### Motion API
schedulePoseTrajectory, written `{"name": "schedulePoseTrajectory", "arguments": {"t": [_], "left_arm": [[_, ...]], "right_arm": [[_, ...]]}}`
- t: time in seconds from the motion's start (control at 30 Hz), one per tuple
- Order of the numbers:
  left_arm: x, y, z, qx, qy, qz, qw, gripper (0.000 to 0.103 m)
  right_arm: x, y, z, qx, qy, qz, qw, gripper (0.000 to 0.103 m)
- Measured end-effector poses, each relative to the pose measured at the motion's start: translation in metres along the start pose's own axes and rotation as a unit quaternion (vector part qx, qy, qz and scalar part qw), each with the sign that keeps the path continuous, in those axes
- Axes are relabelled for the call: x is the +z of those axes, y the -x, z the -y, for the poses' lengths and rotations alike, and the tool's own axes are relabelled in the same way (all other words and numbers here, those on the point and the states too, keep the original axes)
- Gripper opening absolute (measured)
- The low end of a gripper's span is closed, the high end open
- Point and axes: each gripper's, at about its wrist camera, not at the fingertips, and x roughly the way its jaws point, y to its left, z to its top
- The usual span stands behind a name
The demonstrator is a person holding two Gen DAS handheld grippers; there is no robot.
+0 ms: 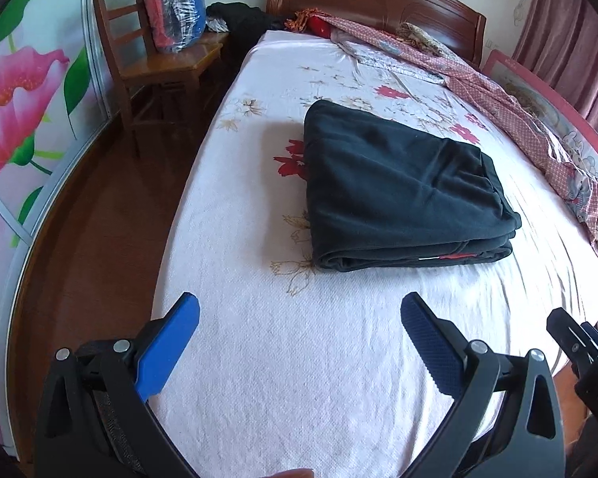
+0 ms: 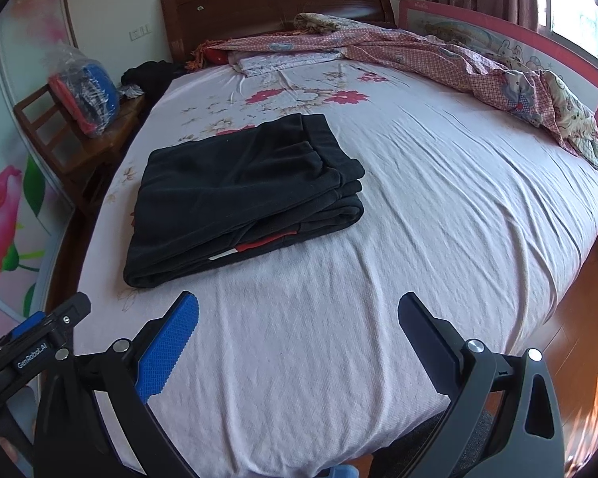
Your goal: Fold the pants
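The black pants (image 1: 394, 187) lie folded into a thick rectangular stack on the white floral bed sheet (image 1: 299, 358). A red and white tag shows at the stack's near edge. They also show in the right wrist view (image 2: 239, 187). My left gripper (image 1: 299, 310) is open and empty, held above the sheet short of the stack's near edge. My right gripper (image 2: 299, 310) is open and empty, near the foot of the bed, with the stack ahead to its left. The left gripper's body shows at the lower left of the right wrist view (image 2: 48, 338).
A wooden chair (image 1: 147, 67) with a plastic bag of clothes (image 1: 175, 8) stands left of the bed. A pink patterned quilt (image 2: 478, 63) lies bunched along the far and right sides. A wooden headboard (image 2: 275, 4) is at the back. Wood floor (image 1: 95, 239) runs along the left.
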Motion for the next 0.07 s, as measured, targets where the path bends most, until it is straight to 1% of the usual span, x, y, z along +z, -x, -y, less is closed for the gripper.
{"name": "schedulePoseTrajectory", "arguments": {"t": [0.03,0.07], "left_arm": [[-0.0011,0.0001,0.0007,-0.008,-0.003,0.0,1.0,0.101],[-0.0013,-0.0016,0.001,-0.023,-0.002,-0.008,0.9997,0.101]], "right_arm": [[0.0001,0.0001,0.0022,0.001,-0.003,0.0,1.0,0.1],[0.0001,0.0003,0.0034,0.003,-0.003,-0.001,1.0,0.1]]}}
